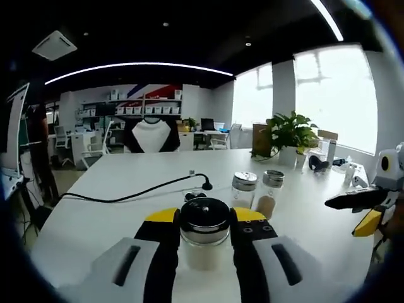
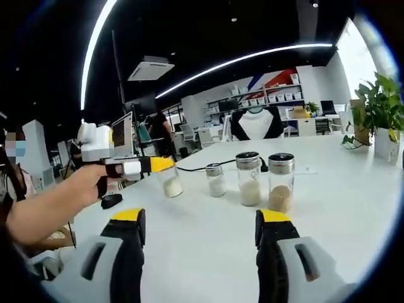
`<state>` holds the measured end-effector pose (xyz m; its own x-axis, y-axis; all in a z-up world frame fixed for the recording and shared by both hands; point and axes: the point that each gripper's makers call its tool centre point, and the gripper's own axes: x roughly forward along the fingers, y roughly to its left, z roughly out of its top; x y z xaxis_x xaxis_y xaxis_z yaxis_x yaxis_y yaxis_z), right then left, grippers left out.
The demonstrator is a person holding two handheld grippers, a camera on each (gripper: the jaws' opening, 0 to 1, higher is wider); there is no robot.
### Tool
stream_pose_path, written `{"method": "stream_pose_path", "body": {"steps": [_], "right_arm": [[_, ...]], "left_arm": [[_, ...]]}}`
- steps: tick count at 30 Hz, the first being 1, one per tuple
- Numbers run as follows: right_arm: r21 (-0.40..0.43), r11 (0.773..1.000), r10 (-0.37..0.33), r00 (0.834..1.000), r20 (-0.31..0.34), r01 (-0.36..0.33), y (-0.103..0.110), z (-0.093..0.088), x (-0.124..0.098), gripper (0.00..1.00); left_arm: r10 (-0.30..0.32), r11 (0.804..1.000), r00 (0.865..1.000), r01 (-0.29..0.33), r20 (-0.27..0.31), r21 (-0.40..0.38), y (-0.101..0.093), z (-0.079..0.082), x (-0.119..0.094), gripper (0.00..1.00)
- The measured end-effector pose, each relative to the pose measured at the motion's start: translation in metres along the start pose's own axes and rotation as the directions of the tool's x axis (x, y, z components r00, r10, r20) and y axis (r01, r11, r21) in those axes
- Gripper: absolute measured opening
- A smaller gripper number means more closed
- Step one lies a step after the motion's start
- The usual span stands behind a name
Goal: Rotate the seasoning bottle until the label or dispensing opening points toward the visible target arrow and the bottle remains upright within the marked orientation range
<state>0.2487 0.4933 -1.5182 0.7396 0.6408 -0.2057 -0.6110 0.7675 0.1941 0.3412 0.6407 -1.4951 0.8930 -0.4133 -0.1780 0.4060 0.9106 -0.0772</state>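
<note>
Black tongs (image 1: 203, 235) with yellow tips; clear seasoning bottle (image 1: 204, 232), black lid, white contents.

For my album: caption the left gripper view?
Left gripper shut on a seasoning bottle on a white table.

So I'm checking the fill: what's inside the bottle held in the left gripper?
Pale, whitish powder fills the lower part of the bottle, between the left gripper jaws. Its dark cap hides the opening, and the jaws cover its sides.

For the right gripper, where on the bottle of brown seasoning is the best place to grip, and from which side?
Grip the brown seasoning bottle on its straight glass wall just below the silver lid, coming in level from the near, open side. It stands upright at the right end of the row, so the right gripper, open, probably clears the white-filled bottle beside it.
</note>
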Motion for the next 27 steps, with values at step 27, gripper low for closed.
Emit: {"method": "stream_pose_path", "body": {"steps": [27], "right_arm": [[-0.226, 0.737, 0.652, 0.758, -0.010, -0.637, 0.130, 0.012, -0.049, 0.44]], "left_arm": [[-0.535, 0.844, 0.845, 0.534, -0.006, -0.058, -0.163, 0.030, -0.136, 0.32]]}}
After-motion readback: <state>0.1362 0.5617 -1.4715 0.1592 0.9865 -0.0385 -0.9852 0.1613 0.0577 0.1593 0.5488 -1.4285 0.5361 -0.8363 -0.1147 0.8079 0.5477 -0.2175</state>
